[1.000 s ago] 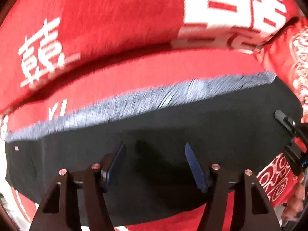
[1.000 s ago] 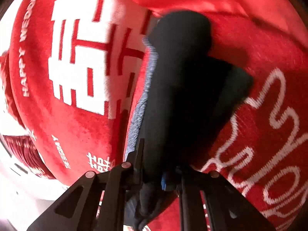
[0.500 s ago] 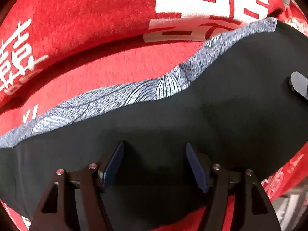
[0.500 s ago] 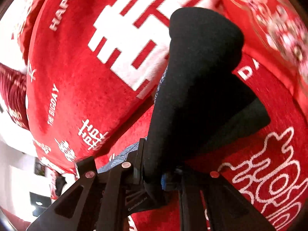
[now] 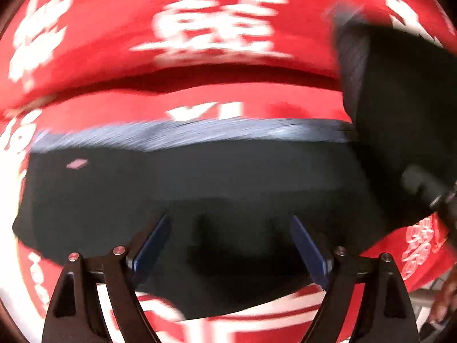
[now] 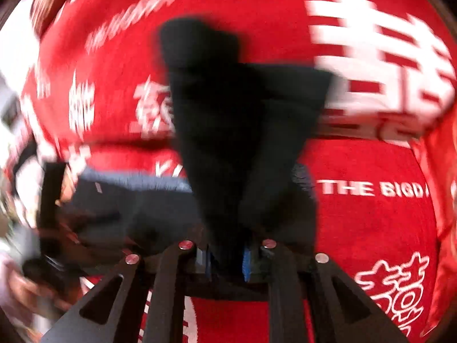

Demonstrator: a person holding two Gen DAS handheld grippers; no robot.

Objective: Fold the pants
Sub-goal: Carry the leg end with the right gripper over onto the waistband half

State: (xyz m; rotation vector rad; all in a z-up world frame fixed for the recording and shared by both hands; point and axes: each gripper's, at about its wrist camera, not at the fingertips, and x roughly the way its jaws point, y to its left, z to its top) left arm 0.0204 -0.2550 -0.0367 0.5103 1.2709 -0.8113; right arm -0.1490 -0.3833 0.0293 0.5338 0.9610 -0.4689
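Observation:
The black pants [image 5: 200,185] with a grey patterned waistband [image 5: 185,133] lie across a red blanket. My left gripper [image 5: 228,245] is open, its blue pads wide apart just above the black cloth, holding nothing. My right gripper [image 6: 227,260] is shut on a bunched end of the pants [image 6: 228,131], which rises from the jaws. That lifted end shows at the right of the left wrist view [image 5: 400,108], with the right gripper's body below it. Both views are motion-blurred.
The red blanket [image 5: 114,43] with white characters and lettering covers the whole surface, also seen in the right wrist view [image 6: 371,214]. A ridge in it runs behind the waistband. The person's hand [image 6: 25,285] shows at lower left.
My right gripper has carried the gripped pants end up and over toward the part lying flat. The left gripper stayed open and shifted over the black cloth.

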